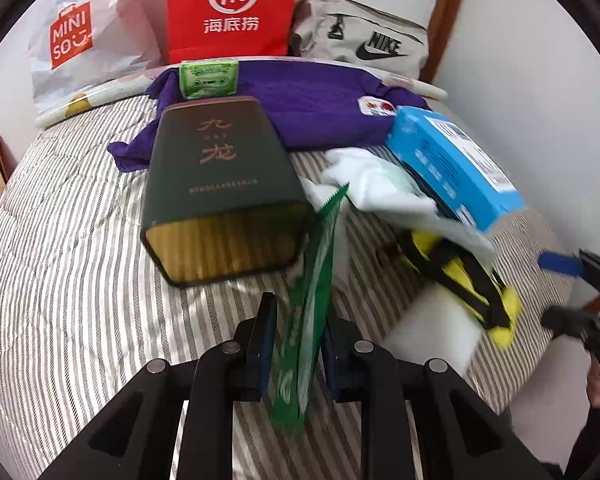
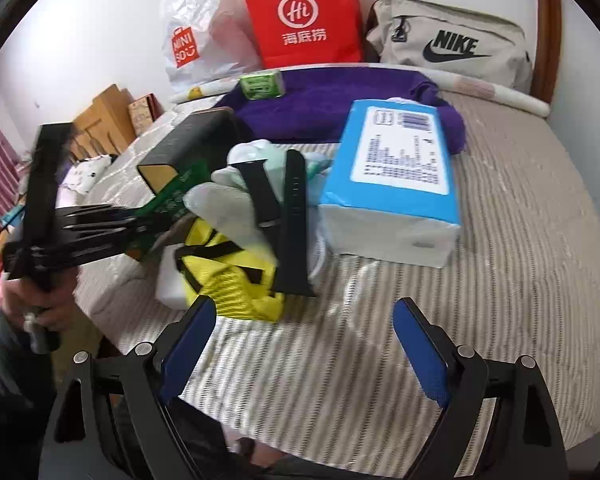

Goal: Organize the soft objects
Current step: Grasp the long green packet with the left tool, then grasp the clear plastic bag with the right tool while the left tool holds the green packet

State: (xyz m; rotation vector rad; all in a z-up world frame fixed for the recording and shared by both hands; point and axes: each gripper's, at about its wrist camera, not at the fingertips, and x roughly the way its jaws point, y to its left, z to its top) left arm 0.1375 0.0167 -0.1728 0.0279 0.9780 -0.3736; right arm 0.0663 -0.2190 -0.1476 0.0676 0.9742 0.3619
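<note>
We hold the left gripper (image 1: 296, 344) over the striped bed cover (image 1: 80, 280), its 2 jaws drawn close around a flat green foil packet (image 1: 312, 292) that stands on edge between the pads; the right pad meets the packet, while on the left we cannot tell whether the pad presses it. The packet's serrated top reaches up beside a dark green tin (image 1: 220, 188) lying on its side. Behind the tin lies a purple cloth (image 1: 320, 108) with a small green tissue pack (image 1: 209, 79) on it. To the right, a blue tissue box (image 1: 452, 164) rests tilted on white cloth (image 1: 364, 184), above a yellow bag with black straps (image 1: 472, 280).

Our right gripper (image 2: 304, 356) hangs released, its blue pads wide apart, nothing between them. Just ahead sit the yellow bag and a black watch strap (image 2: 294, 224) draped over the white cloth.
</note>
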